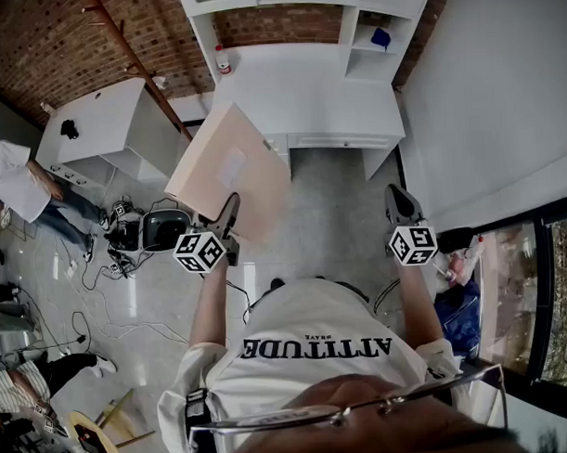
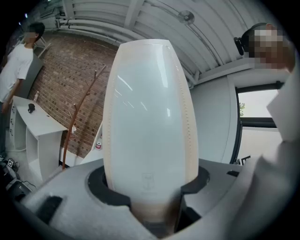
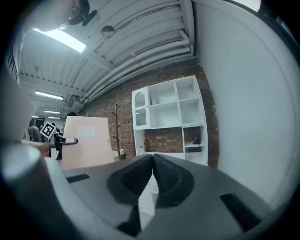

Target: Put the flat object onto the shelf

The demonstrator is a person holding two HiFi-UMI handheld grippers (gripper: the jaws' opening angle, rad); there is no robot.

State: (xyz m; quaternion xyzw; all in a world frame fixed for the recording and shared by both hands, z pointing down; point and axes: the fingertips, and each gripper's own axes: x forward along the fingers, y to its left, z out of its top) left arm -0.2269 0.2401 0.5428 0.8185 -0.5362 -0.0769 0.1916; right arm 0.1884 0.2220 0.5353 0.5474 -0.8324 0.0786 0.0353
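A flat pale pink box [image 1: 230,169] with a white label is held up edge-on in my left gripper [image 1: 226,223], whose jaws are shut on its lower edge. In the left gripper view the flat box [image 2: 147,122] fills the middle and rises from between the jaws. The right gripper view shows the same box [image 3: 86,143] at the left. My right gripper [image 1: 401,207] is shut with nothing in it, out to the right of the box. The white shelf unit [image 1: 300,35] stands ahead against the brick wall, its open compartments [image 3: 171,110] in the right gripper view.
A white desk [image 1: 113,125] stands at the left, with cables and a black device [image 1: 158,230] on the floor below it. A wooden coat stand [image 3: 116,131] is beside the shelf. A person [image 1: 18,188] stands far left. A white wall [image 1: 492,93] runs along the right.
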